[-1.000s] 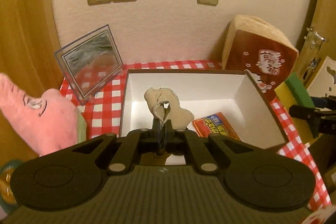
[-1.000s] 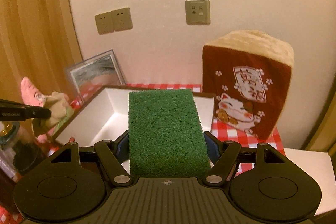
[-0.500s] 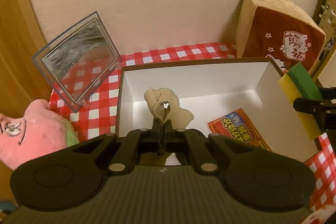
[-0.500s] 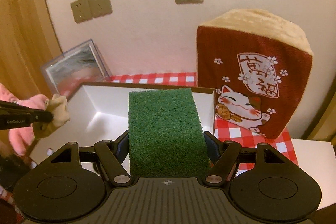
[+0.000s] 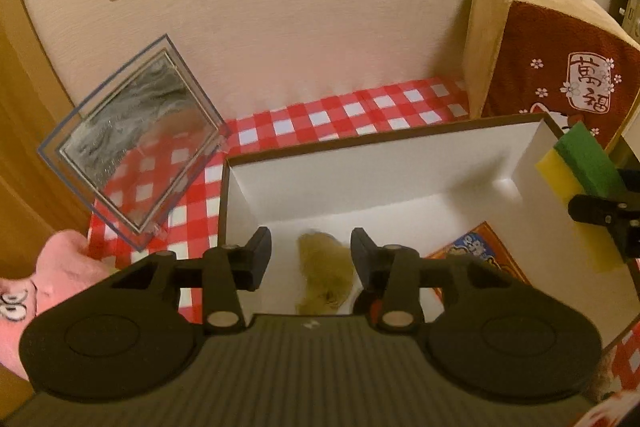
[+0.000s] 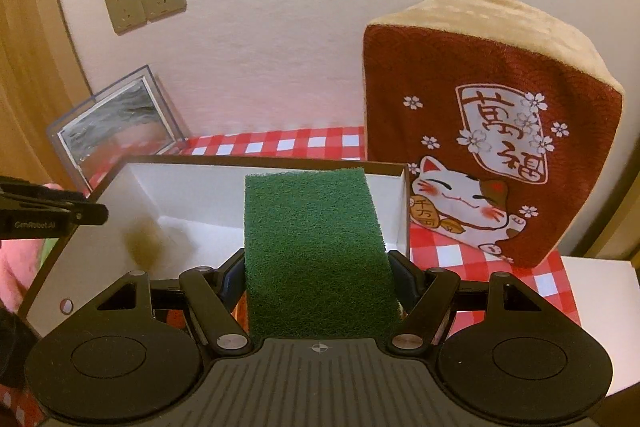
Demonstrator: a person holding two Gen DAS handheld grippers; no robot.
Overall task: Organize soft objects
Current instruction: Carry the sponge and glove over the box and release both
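- The left claw point(image 5: 311, 253) is spread wide and empty; the tan plush toy point(image 5: 326, 273), blurred, is seen just below it inside the white box point(image 5: 360, 163).
- The green scouring sponge point(image 6: 316, 251) is pinched at its sides by the right claw point(image 6: 318, 269), above the box's near right part; it is judged light and squashy.

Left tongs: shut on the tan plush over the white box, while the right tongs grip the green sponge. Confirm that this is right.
Not quite. The left wrist view shows the left tongs open, with the tan plush loose and blurred between and below them, inside the white box. The right tongs do grip the green sponge.
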